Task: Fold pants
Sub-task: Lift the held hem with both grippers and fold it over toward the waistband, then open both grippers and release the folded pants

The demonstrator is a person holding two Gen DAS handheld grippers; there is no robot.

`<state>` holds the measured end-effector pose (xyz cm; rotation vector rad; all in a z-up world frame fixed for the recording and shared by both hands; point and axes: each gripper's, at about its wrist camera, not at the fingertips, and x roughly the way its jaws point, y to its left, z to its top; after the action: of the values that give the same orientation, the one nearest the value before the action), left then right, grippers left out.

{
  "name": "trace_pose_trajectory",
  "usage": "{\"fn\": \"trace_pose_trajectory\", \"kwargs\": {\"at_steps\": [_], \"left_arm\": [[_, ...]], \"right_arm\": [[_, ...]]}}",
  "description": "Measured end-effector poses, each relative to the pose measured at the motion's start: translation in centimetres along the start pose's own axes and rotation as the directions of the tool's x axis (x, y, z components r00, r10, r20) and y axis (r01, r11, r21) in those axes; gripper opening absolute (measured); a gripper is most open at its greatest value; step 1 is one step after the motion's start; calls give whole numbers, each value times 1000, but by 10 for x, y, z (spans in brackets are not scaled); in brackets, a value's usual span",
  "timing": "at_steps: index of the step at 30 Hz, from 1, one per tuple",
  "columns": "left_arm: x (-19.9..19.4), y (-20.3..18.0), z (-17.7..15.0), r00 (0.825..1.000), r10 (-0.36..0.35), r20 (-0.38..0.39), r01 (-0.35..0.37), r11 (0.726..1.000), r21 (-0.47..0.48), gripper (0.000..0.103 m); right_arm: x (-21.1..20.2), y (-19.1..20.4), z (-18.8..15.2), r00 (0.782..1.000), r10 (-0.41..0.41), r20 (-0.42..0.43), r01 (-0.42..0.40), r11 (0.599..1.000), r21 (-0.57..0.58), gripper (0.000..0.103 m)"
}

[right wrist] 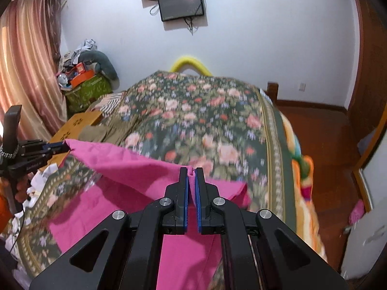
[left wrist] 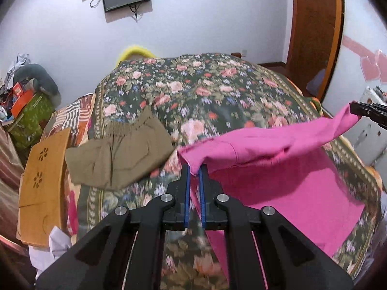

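Pink pants (left wrist: 278,174) lie on the floral bedspread (left wrist: 193,91), their near edge lifted and stretched between both grippers. My left gripper (left wrist: 194,169) is shut on one corner of that edge. My right gripper (right wrist: 191,171) is shut on the other corner; the pants (right wrist: 116,193) hang below it. The right gripper shows at the right edge of the left wrist view (left wrist: 355,108), and the left gripper shows at the left of the right wrist view (right wrist: 64,146).
Folded olive-brown pants (left wrist: 116,154) lie on the bed to the left. A wooden board (left wrist: 41,183) sits at the bed's left edge. A cluttered green box (left wrist: 31,113) stands by the wall. Wooden floor (right wrist: 321,140) and a door (left wrist: 314,31) are to the right.
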<state>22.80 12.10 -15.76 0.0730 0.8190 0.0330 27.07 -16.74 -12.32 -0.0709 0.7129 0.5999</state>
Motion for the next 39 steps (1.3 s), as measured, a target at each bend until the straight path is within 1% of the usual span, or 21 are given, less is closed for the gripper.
{"fn": "trace_pose_trajectory", "kwargs": {"at_steps": [2, 6, 10, 16, 18, 20, 23, 25, 26, 27, 28, 29, 30, 32, 33, 34, 35, 36, 38, 39], "left_arm": [[-3, -5, -14, 1000, -4, -5, 4, 1000, 3, 7], [-4, -17, -42, 999, -16, -46, 17, 1000, 8, 7], [-6, -25, -60, 997, -29, -74, 30, 1000, 8, 7], [-5, -28, -75, 991, -58, -119, 58, 998, -1, 7], [-5, -33, -80, 989, -57, -136, 63, 997, 35, 7], [-7, -35, -85, 988, -41, -146, 52, 996, 71, 7], [-11, -33, -87, 987, -49, -155, 62, 995, 81, 8], [-14, -29, -87, 986, -41, -162, 55, 995, 83, 9], [-16, -27, -87, 986, -34, -163, 48, 995, 84, 10], [-18, -26, -86, 987, -27, -161, 41, 995, 87, 13], [-21, -25, -86, 987, -24, -158, 38, 995, 88, 16], [-25, -23, -84, 989, -16, -148, 30, 995, 91, 29], [-28, -23, -83, 990, -5, -138, 18, 995, 94, 48], [-33, -22, -81, 994, 8, -109, 2, 996, 94, 66], [-37, -23, -80, 996, 11, -91, -2, 995, 99, 68], [-38, -23, -78, 996, 12, -91, -2, 994, 108, 68], [-38, -27, -77, 995, 15, -96, -2, 992, 129, 68], [-38, -30, -76, 995, 18, -98, -3, 989, 145, 68], [-35, -41, -77, 994, 28, -103, -7, 980, 200, 69], [-33, -46, -78, 994, 33, -107, -8, 975, 223, 69]], "right_arm": [[-3, 2, -14, 1000, -6, -13, 6, 1000, 7, 4], [-7, 8, -38, 999, -9, -32, 10, 1000, 23, 4], [-9, 9, -59, 998, -7, -57, 9, 999, 40, 4], [-4, 5, -89, 993, -23, -115, 30, 998, 62, 4], [-1, 3, -98, 990, -18, -137, 29, 997, 77, 4], [0, 2, -109, 987, -35, -158, 46, 997, 68, 5], [-2, 3, -119, 982, -52, -180, 63, 997, 52, 5], [-5, 4, -122, 978, -73, -197, 81, 996, 35, 6], [-7, 3, -122, 976, -83, -202, 91, 995, 30, 9], [-8, 3, -123, 974, -94, -207, 102, 994, 27, 16], [-12, 2, -121, 971, -109, -214, 117, 993, 27, 20], [-15, 2, -121, 969, -118, -215, 127, 992, 27, 29], [-19, 2, -119, 970, -124, -209, 132, 991, 25, 35], [-27, 6, -117, 973, -124, -193, 129, 992, 14, 39], [-30, 9, -115, 975, -117, -187, 121, 993, 7, 43], [-32, 13, -113, 977, -109, -183, 110, 994, -3, 46], [-35, 18, -111, 978, -101, -181, 100, 995, -15, 53], [-35, 23, -110, 979, -93, -182, 90, 996, -27, 57], [-31, 34, -109, 979, -74, -189, 64, 996, -57, 62], [-27, 39, -109, 978, -64, -197, 51, 996, -70, 62]]}}
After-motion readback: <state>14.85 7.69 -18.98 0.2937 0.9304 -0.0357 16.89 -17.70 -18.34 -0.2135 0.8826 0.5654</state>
